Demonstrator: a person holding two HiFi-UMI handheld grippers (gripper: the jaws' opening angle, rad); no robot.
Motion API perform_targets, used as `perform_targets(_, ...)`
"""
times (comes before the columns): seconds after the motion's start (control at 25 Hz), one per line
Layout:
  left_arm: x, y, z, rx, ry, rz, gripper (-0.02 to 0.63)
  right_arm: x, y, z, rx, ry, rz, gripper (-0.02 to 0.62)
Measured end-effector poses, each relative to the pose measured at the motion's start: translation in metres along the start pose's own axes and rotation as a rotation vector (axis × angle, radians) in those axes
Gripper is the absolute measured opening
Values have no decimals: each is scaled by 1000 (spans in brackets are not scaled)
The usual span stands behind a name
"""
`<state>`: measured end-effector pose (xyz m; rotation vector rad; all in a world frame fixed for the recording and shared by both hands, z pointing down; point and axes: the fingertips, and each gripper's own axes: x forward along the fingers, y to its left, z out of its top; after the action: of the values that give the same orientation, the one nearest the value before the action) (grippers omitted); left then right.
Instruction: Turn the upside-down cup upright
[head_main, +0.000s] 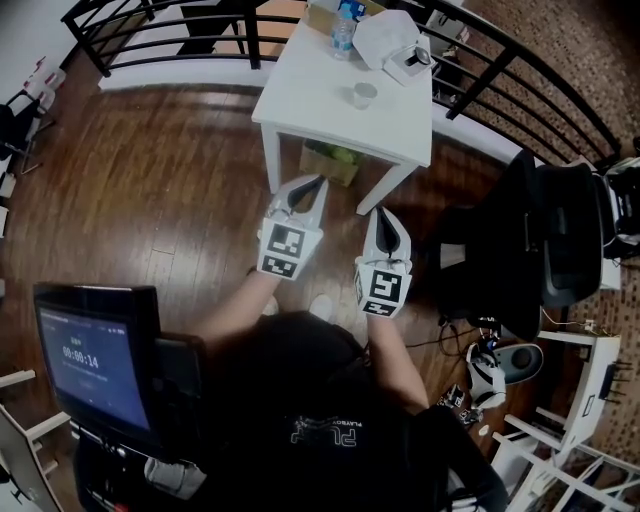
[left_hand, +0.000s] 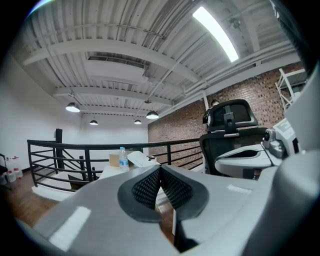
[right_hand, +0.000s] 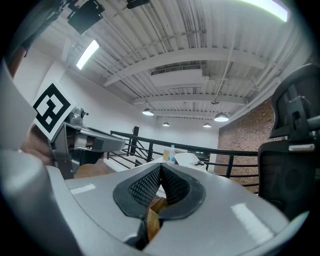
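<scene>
Left gripper (left_hand: 160, 172) and right gripper (right_hand: 161, 169) fill their own cameras, both with jaws pressed together and nothing in them. They're held out in front of the person, well apart from the tabletop. Biggest thing ahead is the white table (head_main: 400, 125), and honestly it looks light on skinny legs, so a bump or a lean could shake everything on it. Next down, the white bundle (head_main: 385, 40) and the water bottle (head_main: 343, 30) sit at the far end, and an overshoot would shove them. Smallest is the cup (head_main: 364, 95), alone near the middle of the table and too tiny here for me to tell which way up it is. If the jaws aren't opened before they arrive, they'll likely just knock it skidding toward an edge, and squeezing too hard would probably crumple it mid-flip.
</scene>
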<state>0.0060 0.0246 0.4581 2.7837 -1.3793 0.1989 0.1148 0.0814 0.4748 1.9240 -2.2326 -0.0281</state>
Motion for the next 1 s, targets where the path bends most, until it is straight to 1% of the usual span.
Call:
perform_targets(0.28,-5,3,-7,-1,17,7,-2,0,-8,0,31,12,-38,12)
perform_targets(0.4,-7,4,-8,14,18,10,-2,-1,-6,-1,30,15,-40,12)
perform_targets(0.6,-12,6,-7,32,5,21,-2,-1,1,-1,4,12,-30,12)
perform_targets(1.0,-12,9,6,31,-31,36,-2,-2,-3,-1,5,10,-46,12)
